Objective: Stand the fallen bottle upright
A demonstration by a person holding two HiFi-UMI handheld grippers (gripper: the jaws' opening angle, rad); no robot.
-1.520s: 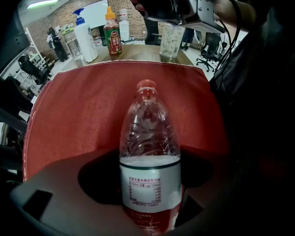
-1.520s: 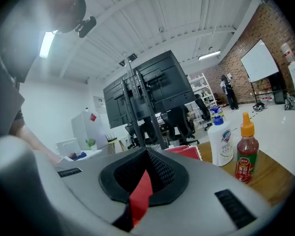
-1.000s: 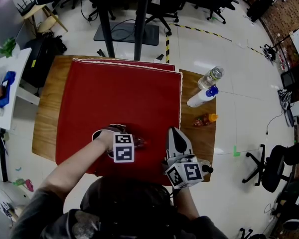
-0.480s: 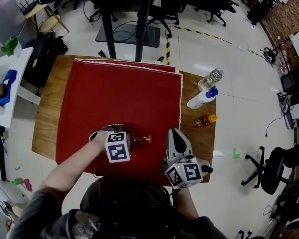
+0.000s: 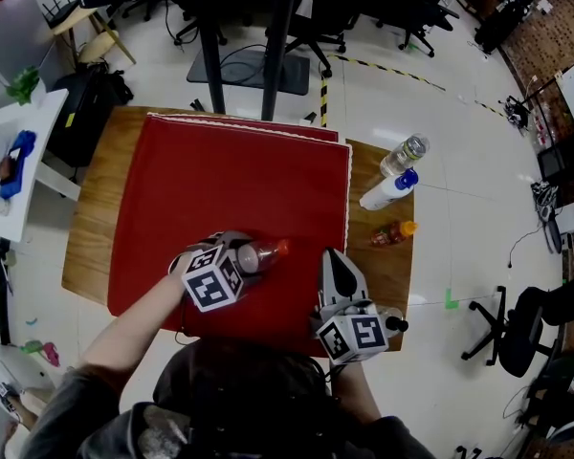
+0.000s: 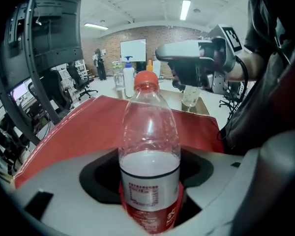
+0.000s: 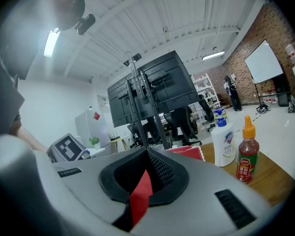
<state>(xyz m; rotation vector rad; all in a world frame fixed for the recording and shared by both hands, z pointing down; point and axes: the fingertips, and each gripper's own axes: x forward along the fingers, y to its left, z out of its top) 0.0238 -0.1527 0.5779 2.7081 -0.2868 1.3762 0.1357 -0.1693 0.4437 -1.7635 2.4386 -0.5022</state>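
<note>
A clear plastic bottle (image 5: 258,254) with a red cap and red label is raised off the red cloth (image 5: 230,170) near its front edge, its cap pointing right and away from me. My left gripper (image 5: 234,261) is shut on its lower body. The left gripper view has the bottle (image 6: 149,146) rising between the jaws of that gripper (image 6: 150,186), with a little clear liquid in it. To the right, my right gripper (image 5: 340,268) hovers over the cloth's front right corner, shut and empty. In its own view the right gripper (image 7: 146,154) has its jaw tips together.
The cloth covers most of a wooden table (image 5: 84,228). On the bare strip at the right stand a clear water bottle (image 5: 404,151), a white pump bottle (image 5: 387,187) and a small sauce bottle (image 5: 394,229). Office chairs and a black stand ring the table.
My left gripper has lifted and rolled with the bottle in it, so the bottle's neck has swung up off the cloth. The right gripper has stayed still.
</note>
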